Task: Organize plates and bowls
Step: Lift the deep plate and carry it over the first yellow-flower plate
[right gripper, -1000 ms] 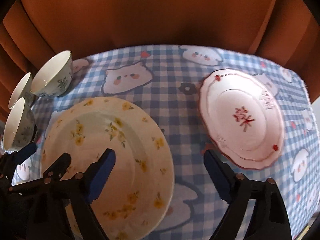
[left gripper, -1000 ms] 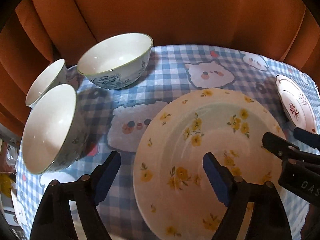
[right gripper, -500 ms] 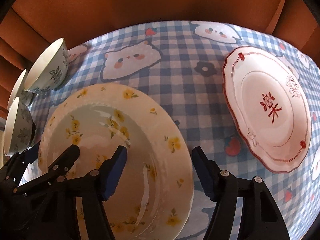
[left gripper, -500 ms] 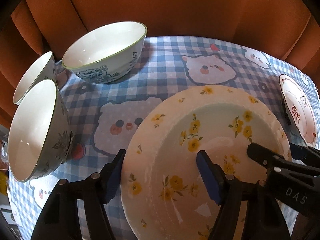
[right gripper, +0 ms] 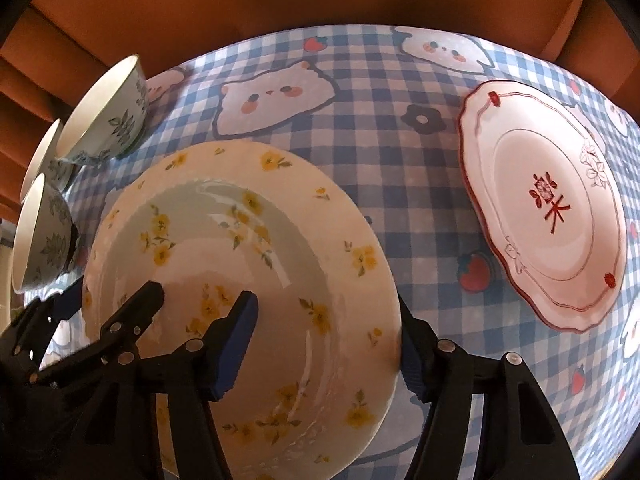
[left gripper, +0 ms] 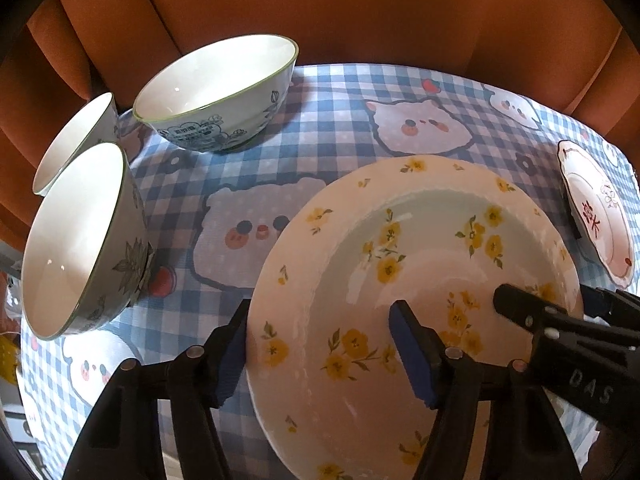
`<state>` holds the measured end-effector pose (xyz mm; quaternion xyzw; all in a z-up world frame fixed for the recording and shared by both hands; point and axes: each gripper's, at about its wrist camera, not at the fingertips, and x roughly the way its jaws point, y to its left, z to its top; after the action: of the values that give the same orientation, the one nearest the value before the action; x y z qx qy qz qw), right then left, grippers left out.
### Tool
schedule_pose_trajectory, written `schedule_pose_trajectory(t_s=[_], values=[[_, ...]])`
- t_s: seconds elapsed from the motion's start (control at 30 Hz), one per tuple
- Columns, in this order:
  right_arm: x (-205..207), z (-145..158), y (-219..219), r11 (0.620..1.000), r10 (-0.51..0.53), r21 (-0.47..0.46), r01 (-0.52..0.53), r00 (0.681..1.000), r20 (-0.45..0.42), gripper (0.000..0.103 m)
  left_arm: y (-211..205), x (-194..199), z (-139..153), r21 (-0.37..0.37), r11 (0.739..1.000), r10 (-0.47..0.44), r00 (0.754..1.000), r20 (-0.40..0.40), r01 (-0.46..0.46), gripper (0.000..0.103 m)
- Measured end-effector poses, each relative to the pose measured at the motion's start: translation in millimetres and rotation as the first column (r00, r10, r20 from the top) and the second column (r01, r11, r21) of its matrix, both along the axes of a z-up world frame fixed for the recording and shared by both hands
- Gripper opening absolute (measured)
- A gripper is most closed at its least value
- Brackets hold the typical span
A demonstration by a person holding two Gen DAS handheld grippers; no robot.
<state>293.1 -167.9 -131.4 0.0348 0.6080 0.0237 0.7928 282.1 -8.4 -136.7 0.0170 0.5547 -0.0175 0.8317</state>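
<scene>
**Both grippers straddle the rim of the yellow-flowered plate**

The round cream ceramic plate with yellow flowers and a pale green well [left gripper: 416, 280] lies near the near edge of the table covered by a blue-and-white checked cloth printed with cartoon cats [left gripper: 320, 128]. Its well holds nothing.

The left gripper [left gripper: 324, 354] straddles the plate's left rim: one blue-padded finger sits outside the rim, the other over the well. The jaws are wide apart and not pressed together; whether the pads touch the plate cannot be told. The right gripper [right gripper: 324, 342] stands the same way on the plate's right rim, one finger over the well, the other outside the edge, its jaws likewise spread and not clamped.

Toward the table's right edge lies a white scalloped plate with a red rim line and a red character in its middle [right gripper: 548, 216], flat on the cloth, well apart from the flowered plate and carrying nothing.

Along the left edge stand three white-lined bowls, all upright and empty: a wide bowl with a green rim and blue drawings [left gripper: 216, 96] toward the far left corner, a small bowl with grey leaf print [left gripper: 80, 240] nearer, and another small white bowl [left gripper: 76, 140] just behind it at the very edge.

An orange curtain [left gripper: 320, 12] hangs beyond the far edge.
</scene>
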Motion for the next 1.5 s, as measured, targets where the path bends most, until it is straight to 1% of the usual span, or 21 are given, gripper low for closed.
schedule_pose_trajectory(t_s=[0.07,0.13,0.2,0.27,0.4,0.6,0.9,1.17,1.3,1.5], values=[[-1.1,1.0,-0.4,1.000,-0.013,-0.010,0.013,1.000,0.011,0.065,0.9,-2.2,-0.1,-0.012,1.000,0.003,1.000,-0.016,-0.004,0.066],[-4.3,4.8,-3.1,1.000,-0.015,-0.023,0.016,0.999,0.028,0.060,0.7,-4.0,0.1,-0.021,1.000,0.002,1.000,-0.026,-0.003,0.066],[-6.5,8.1,-6.4,0.999,-0.016,-0.029,0.017,0.999,0.031,0.058,-2.7,-6.3,1.8,-0.026,1.000,-0.005,0.999,-0.037,0.004,0.065],[-10.2,11.6,-9.6,0.999,-0.012,-0.048,0.014,0.999,0.033,0.058,-8.4,-10.0,5.2,-0.022,1.000,-0.021,0.999,-0.036,0.021,0.065],[-19.8,20.2,-21.3,0.997,-0.035,-0.068,0.037,0.999,0.039,0.058,-21.7,-18.5,13.1,-0.023,0.999,-0.044,0.998,-0.032,0.044,0.064],[-37.5,35.3,-37.1,0.996,-0.046,-0.079,0.051,0.997,0.055,0.058,-40.3,-34.9,27.3,-0.023,0.997,-0.071,0.997,-0.020,0.071,0.064],[-68.6,66.0,-47.9,0.994,-0.054,-0.088,0.062,0.994,0.096,0.057,-52.4,-61.5,58.6,-0.032,0.995,-0.092,0.996,0.019,0.093,0.063],[-99.1,96.2,-46.2,0.993,-0.061,-0.093,0.074,0.989,0.137,0.057,-43.9,-91.3,85.4,-0.057,0.992,-0.109,0.991,0.072,0.114,0.063],[-118.4,109.7,-38.0,0.991,-0.067,-0.101,0.084,0.985,0.156,0.057,-32.7,-106.8,93.2,-0.066,0.990,-0.122,0.988,0.092,0.128,0.063],[-141.6,120.5,-21.5,0.989,-0.066,-0.120,0.088,0.982,0.174,0.057,-12.9,-126.9,99.7,-0.094,0.987,-0.121,0.987,0.103,0.130,0.063]])
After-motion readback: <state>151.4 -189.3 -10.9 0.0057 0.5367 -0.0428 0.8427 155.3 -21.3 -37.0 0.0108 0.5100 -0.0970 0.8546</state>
